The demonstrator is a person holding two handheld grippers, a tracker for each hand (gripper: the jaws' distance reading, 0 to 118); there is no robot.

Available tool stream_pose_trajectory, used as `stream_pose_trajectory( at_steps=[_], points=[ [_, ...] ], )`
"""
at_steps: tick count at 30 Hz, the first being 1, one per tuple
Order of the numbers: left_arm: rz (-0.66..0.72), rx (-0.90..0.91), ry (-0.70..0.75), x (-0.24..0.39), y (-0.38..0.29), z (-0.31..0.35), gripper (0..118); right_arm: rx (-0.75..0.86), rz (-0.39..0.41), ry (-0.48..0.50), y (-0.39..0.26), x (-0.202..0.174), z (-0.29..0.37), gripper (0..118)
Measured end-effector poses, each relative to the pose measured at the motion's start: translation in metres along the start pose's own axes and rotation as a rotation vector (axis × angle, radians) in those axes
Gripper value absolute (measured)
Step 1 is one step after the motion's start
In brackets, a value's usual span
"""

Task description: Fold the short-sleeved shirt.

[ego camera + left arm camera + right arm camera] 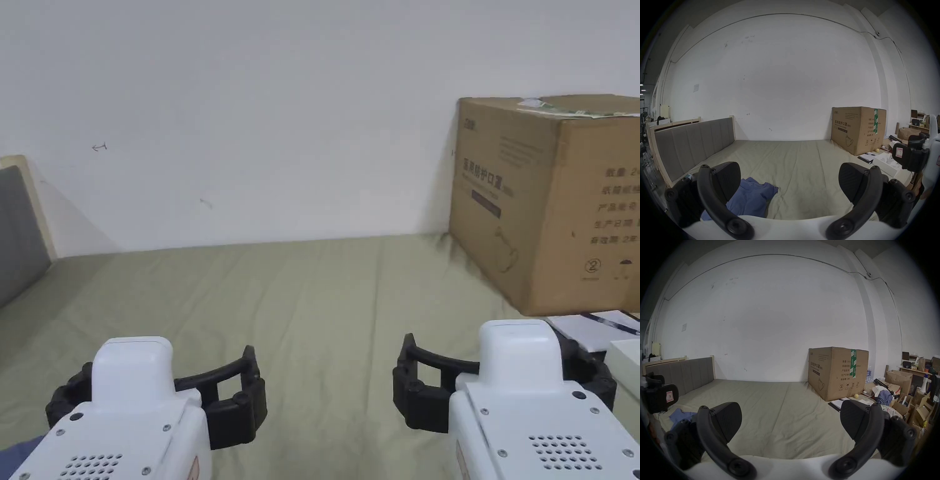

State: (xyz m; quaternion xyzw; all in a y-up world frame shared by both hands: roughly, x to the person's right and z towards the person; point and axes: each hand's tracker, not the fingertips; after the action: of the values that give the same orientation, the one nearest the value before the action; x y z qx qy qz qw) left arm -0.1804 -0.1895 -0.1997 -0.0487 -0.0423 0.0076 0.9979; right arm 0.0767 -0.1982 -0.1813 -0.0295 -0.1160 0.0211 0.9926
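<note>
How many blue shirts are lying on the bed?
1. The blue shirt lies crumpled on the bed sheet near the headboard side, beneath the left claw. More may be hidden.

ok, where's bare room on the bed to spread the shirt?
Free: the olive sheet between the grey padded headboard and the brown cardboard box. Crowded: the crumpled blue shirt near the left claw, and papers beside the box.
</note>
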Motion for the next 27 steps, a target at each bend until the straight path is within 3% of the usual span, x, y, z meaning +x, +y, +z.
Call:
stream_pose_trajectory(
  at_steps=[19, 21, 22, 25, 27],
  points=[
    [0.033, 0.008, -0.018, 0.000, 0.004, 0.001, 117, 0.010, 0.022, -0.006, 0.003, -0.004, 0.000, 118],
    [0.139, 0.007, -0.064, -0.006, 0.004, 0.002, 118, 0.035, 0.105, -0.038, 0.007, -0.011, 0.001, 118],
    [0.223, 0.007, -0.088, -0.011, 0.003, 0.001, 118, 0.059, 0.192, -0.058, 0.008, -0.018, 0.002, 118],
    [0.591, 0.002, -0.139, -0.033, -0.012, -0.005, 118, 0.146, 0.557, -0.149, 0.001, -0.048, 0.007, 118],
    [0.879, -0.004, -0.174, -0.049, -0.034, -0.010, 118, 0.212, 0.849, -0.168, -0.014, -0.070, 0.010, 118]
  ],
)
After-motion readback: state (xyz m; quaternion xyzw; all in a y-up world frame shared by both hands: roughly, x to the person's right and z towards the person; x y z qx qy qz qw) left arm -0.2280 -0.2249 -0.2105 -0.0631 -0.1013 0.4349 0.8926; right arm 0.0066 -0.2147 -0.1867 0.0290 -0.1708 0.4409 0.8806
